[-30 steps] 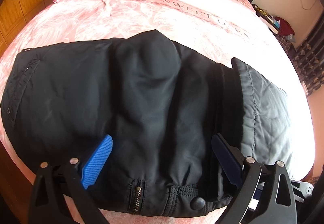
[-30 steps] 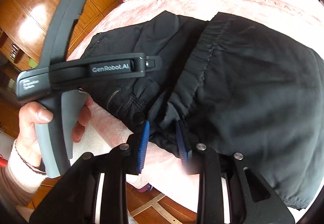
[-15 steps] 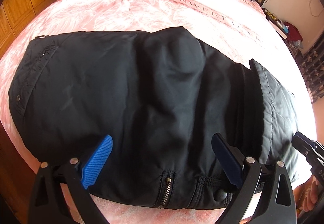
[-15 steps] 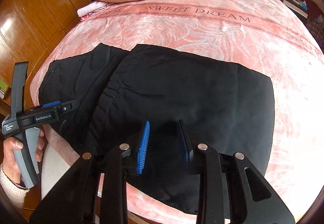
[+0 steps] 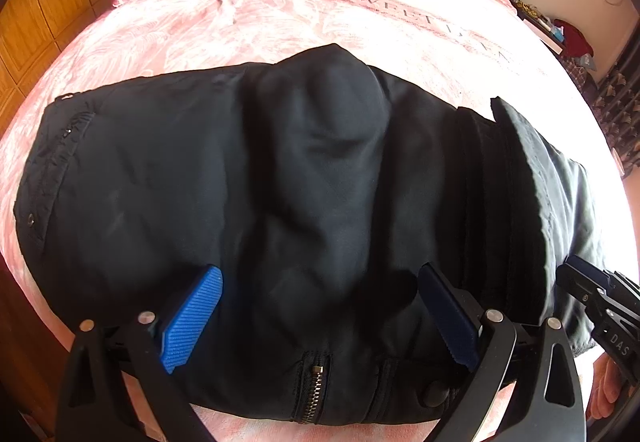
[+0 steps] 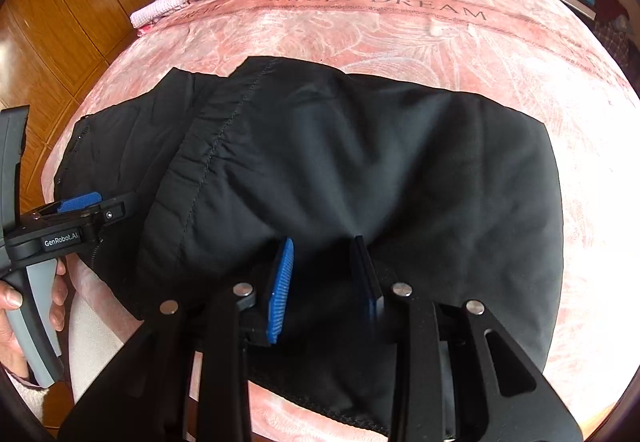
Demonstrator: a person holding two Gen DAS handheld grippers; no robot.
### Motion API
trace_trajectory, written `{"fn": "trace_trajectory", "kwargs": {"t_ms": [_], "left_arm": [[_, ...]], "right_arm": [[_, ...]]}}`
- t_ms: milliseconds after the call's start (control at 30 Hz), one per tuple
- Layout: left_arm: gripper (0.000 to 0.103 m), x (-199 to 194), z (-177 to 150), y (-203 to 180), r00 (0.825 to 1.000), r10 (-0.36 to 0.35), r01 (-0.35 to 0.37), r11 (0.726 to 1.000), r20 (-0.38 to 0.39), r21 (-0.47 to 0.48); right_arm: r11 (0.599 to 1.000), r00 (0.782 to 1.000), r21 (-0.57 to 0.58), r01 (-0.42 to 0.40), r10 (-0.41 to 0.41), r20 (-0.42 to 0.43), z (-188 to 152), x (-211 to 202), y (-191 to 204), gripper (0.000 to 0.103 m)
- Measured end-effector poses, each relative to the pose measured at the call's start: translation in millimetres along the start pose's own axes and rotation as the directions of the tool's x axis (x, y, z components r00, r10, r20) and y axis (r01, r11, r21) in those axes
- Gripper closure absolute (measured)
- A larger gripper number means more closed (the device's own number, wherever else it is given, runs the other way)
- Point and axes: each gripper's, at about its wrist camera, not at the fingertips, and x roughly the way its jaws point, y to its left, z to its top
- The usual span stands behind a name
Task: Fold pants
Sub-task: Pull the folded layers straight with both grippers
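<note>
Your left gripper (image 5: 320, 314) points steeply down over the waist end of the black pants (image 5: 280, 182), with its jaws wide apart above the zipper (image 5: 314, 390) and gripping nothing. Your right gripper (image 6: 324, 282) also tilts down over the folded leg part, its jaws narrow with a gap between them, and I cannot tell if the pads pinch any cloth. The pants lie folded across the near edge of the pink bedspread (image 6: 400, 38), and your left hand (image 6: 24, 306) holds its grey handle beside the bed.
</note>
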Motion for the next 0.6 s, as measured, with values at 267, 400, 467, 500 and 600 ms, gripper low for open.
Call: {"fn": "trace_trajectory", "kwargs": {"t_ms": [267,400,467,500,600], "left_arm": [[0.004,-5,-4,14,1.0,0.013,-0.013,1.0,0.006,-0.016],[0.004,-1,-5,17,1.0,0.003,-0.003,1.0,-0.003,-0.02],[0.004,0,-3,19,1.0,0.003,-0.003,1.0,-0.003,-0.021],[0.004,-2,-2,20,1.0,-0.002,0.002,1.0,-0.004,-0.024],[0.004,-11,1,32,0.999,-0.049,0.05,0.997,0.014,-0.058]], "right_arm": [[0.999,0.999,-0.027,-0.039,0.038,-0.019,3,9,24,0.071],[0.999,0.999,-0.026,-0.03,0.029,-0.034,3,16,23,0.072],[0.999,0.998,-0.026,-0.037,0.036,-0.043,6,17,23,0.072],[0.999,0.998,-0.022,-0.04,0.04,-0.039,7,14,23,0.072],[0.996,0.996,-0.014,-0.086,0.086,-0.002,9,2,27,0.07]]}}
